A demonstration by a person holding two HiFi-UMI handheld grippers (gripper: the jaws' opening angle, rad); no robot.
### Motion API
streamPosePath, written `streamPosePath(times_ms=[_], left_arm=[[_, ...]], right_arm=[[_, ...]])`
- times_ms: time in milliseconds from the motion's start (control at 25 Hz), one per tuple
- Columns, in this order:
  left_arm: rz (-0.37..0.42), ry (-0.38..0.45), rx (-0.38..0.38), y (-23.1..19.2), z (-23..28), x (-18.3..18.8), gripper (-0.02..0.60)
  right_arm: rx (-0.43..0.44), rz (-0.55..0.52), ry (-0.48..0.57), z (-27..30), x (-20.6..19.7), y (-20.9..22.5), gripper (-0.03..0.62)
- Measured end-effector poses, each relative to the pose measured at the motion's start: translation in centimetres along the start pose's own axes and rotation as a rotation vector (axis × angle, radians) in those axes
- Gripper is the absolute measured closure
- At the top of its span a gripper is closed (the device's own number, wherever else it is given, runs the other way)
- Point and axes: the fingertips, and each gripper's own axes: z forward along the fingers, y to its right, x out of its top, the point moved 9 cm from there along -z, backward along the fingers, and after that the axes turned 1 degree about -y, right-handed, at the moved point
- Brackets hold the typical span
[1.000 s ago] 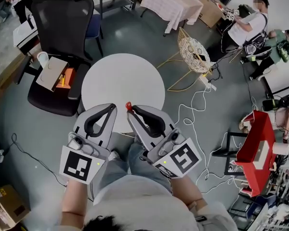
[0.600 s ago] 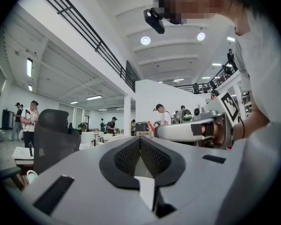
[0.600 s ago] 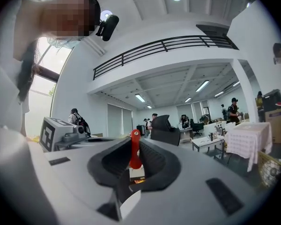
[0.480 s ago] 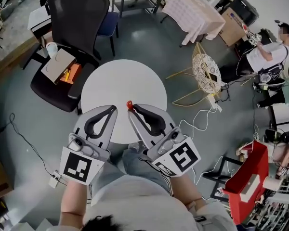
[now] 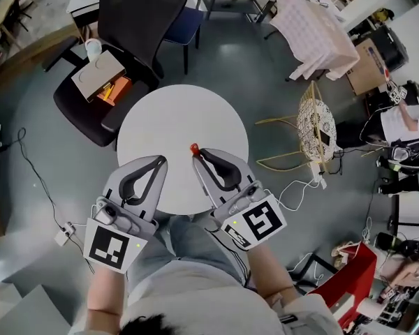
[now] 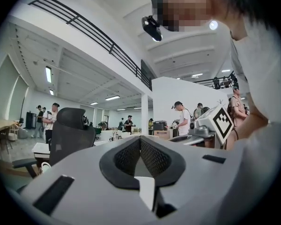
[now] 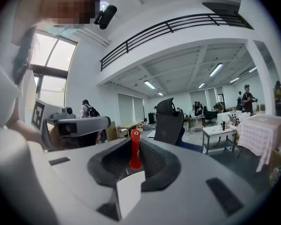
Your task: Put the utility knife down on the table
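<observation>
Our right gripper [image 5: 199, 156] pinches the red knife [image 5: 194, 147], whose long axis pokes out past the jaw tips, above the table [image 5: 174, 117] near its edge. Our left gripper [image 5: 158, 161], alongside, is pressed together and empty.

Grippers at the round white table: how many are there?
2. The left gripper is over the near edge of the round white table, jaws shut, empty; the right gripper, beside it, clamps a red utility knife. None seem hidden.
</observation>
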Motion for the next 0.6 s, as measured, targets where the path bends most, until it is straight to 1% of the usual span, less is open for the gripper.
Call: streamPosePath(times_ms=[120, 280, 400, 600], left_arm=[[-0.001, -0.002, 0.031, 0.2, 0.2, -0.6, 0.572], [-0.002, -0.021, 0.062, 0.5, 0.4, -1.5, 0.572], [-0.001, -0.040, 0.069, 0.5, 0.6, -2.2, 0.572], [-0.013, -0.063, 0.068, 0.5, 1.3, -3.3, 0.572]], right_arm=[[0.013, -0.008, -0.055, 0.9, -2.2, 1.5, 0.536], [0.025, -0.007, -0.152, 2.2, -6.1, 2.8, 0.536], [0.026, -0.003, -0.222, 3.2, -9.1, 3.6, 0.536], [0.008, 0.037, -0.345, 4.4, -14.4, 5.0, 0.536]])
